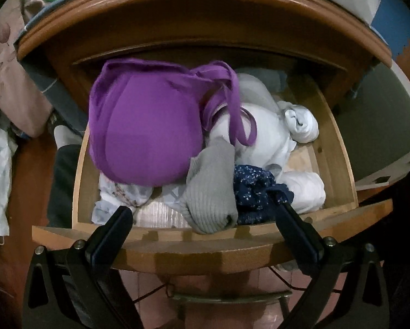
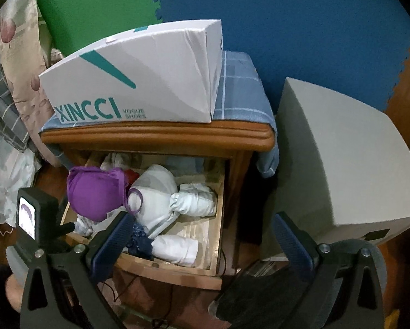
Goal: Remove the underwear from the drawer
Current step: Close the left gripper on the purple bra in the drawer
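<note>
We note the wooden drawer (image 1: 339, 148) pulled out, heaped with soft cloth: smooth purple underwear (image 1: 144, 131) far left, ribbed grey sock (image 1: 210, 189) near. Left gripper (image 1: 202, 213) jaws spread over it; right gripper (image 2: 202, 235) jaws spread, empty.

White shoebox (image 2: 139, 82), perhaps cardboard, atop nightstand (image 2: 155, 133)

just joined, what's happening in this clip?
A person holds a claw in each hand over an open wooden drawer packed with clothes. The left claw is open at the drawer's front edge, spanning a grey sock and a navy dotted garment, gripping nothing. A purple bra lies on top toward the back. The right claw hangs open farther back, empty. Nothing is out of the drawer yet.
</note>
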Available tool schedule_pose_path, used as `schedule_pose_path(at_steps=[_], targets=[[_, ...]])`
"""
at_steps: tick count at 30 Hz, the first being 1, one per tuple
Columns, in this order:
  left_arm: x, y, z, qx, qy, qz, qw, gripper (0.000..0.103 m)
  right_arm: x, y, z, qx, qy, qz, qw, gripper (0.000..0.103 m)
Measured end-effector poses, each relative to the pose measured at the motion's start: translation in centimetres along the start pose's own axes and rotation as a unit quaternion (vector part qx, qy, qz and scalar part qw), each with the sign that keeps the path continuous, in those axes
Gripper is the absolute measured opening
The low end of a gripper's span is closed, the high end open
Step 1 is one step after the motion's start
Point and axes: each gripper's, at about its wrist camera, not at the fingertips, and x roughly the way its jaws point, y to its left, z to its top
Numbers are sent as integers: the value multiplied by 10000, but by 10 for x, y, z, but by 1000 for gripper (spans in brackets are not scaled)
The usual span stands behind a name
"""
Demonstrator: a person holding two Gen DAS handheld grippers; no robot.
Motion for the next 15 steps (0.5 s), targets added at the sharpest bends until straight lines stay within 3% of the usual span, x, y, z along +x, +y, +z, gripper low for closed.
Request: schedule_pose_path(at_steps=[4, 8, 12, 15], targets=[[-7, 2, -1, -114, -68, -414, 9991, 102, 4, -3, -2, 11, -11, 46, 10000, 103], [-34, 20, -12, -246, -744, -405, 9961, 103, 11, -12, -7, 151, 10, 156, 9998, 103], [-61, 39, -8, 149, -1321, -78, 9911, 103, 19, -15, -7, 265, 68, 277, 9992, 103], [-60, 44, 4, 861, -1159, -199, 9893, 103, 20, -12, -8, 230, 77, 297, 9993, 103]])
